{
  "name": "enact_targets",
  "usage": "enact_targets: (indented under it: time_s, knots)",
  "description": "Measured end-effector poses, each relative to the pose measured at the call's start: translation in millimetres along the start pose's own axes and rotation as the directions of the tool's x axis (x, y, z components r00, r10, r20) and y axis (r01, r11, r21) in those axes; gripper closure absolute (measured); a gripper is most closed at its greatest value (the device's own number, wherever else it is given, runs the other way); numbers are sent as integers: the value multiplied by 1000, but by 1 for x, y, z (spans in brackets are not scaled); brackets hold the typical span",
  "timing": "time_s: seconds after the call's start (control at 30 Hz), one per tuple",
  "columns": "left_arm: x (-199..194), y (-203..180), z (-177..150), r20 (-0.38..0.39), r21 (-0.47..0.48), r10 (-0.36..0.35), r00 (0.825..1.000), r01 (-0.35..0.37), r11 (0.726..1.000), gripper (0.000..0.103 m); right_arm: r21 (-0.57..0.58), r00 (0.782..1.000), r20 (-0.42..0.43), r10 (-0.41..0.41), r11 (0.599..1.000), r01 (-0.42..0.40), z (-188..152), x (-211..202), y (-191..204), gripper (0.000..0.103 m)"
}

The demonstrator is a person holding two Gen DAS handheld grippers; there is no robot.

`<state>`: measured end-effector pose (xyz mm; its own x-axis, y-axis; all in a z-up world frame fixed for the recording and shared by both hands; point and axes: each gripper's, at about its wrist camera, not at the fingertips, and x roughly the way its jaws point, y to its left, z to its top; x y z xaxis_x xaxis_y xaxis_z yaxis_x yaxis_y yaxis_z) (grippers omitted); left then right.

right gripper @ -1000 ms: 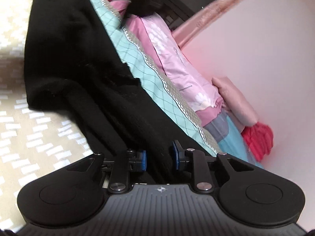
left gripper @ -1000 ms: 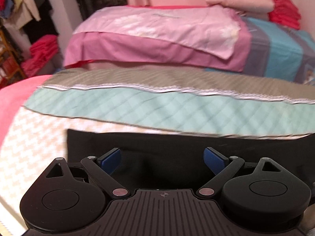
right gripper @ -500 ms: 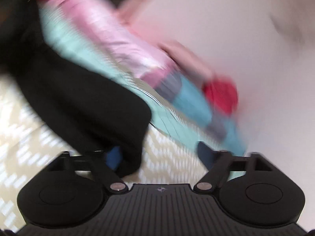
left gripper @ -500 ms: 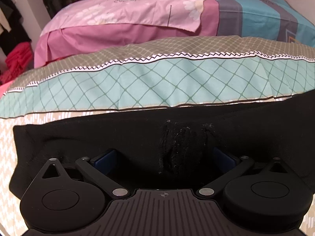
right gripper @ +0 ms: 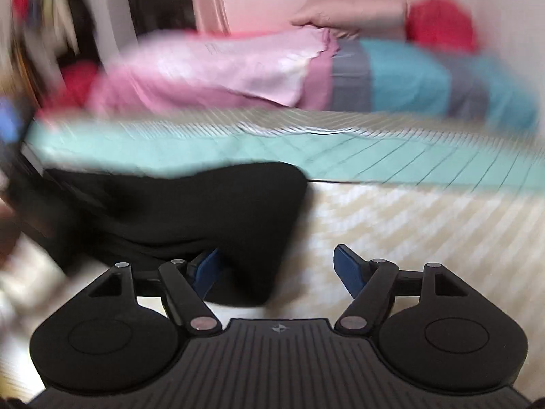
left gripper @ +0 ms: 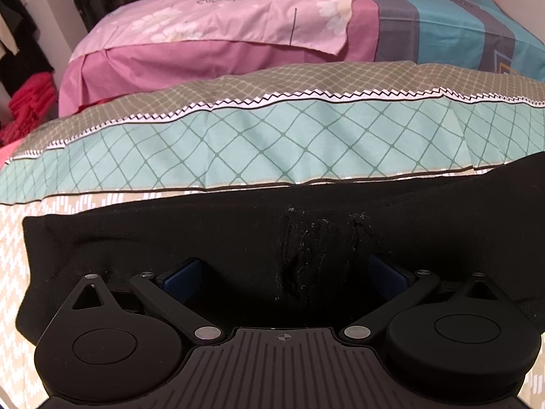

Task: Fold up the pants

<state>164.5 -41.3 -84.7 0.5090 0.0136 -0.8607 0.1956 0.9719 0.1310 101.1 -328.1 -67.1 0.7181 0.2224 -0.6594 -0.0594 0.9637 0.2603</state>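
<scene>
**Black pants lying across the bed, both grippers gaping over them**

Over on the left, the left gripper [left gripper: 284, 269] is hanging low above the black pants [left gripper: 204, 238], its blue pads spread wide with dark cloth lying loosely between them and nothing pinched. The pants are stretching flat across the near part of the beige patterned bedspread [left gripper: 13, 255], their far edge running just beside the teal quilt [left gripper: 272, 143]. A rough, linty gathered patch is showing in the fabric a little right of centre. Farther off, a pink sheet [left gripper: 221, 24] is covering the bedding behind.

Moving right, the right gripper [right gripper: 276, 269] is showing in a blurred view. Its jaws have just been opening and then easing in a touch, and they are standing wide. The rounded end of the pants [right gripper: 190, 218] is lying under the left pad while the right pad is hanging over bare bedspread [right gripper: 425, 225], so nothing is gripped.

The cloth is looking soft, limp and thick, probably light enough but likely to sag and bunch wherever it is lifted. I am guessing the best holds are at the edges: the corner on the left and the rounded end on the right, pinching through every layer so the fold carries over evenly
</scene>
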Motion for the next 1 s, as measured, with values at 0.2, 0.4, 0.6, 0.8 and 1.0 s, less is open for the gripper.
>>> enact_targets:
  time_s: [0.2, 0.4, 0.6, 0.8, 1.0]
  knots:
    - [3, 8, -1, -14, -40, -45, 999, 44, 998, 0, 330, 998, 10, 62, 942, -62, 25, 33, -13, 8]
    - [0, 6, -1, -16, -28, -35, 999, 34, 999, 0, 429, 994, -52, 98, 901, -67, 24, 62, 0, 71]
    - [-24, -10, -3, -20, -29, -156, 988, 155, 988, 0, 560, 982, 40, 186, 809, -176, 28, -24, -31, 75]
    - [-25, -71, -13, -40, 116, -196, 980, 200, 973, 0, 601, 989, -149, -20, 792, 106, -25, -34, -94, 59]
    - [-42, -62, -6, -36, 141, -191, 981, 194, 971, 0, 363, 960, -16, -279, 893, 266, -4, -58, -57, 30]
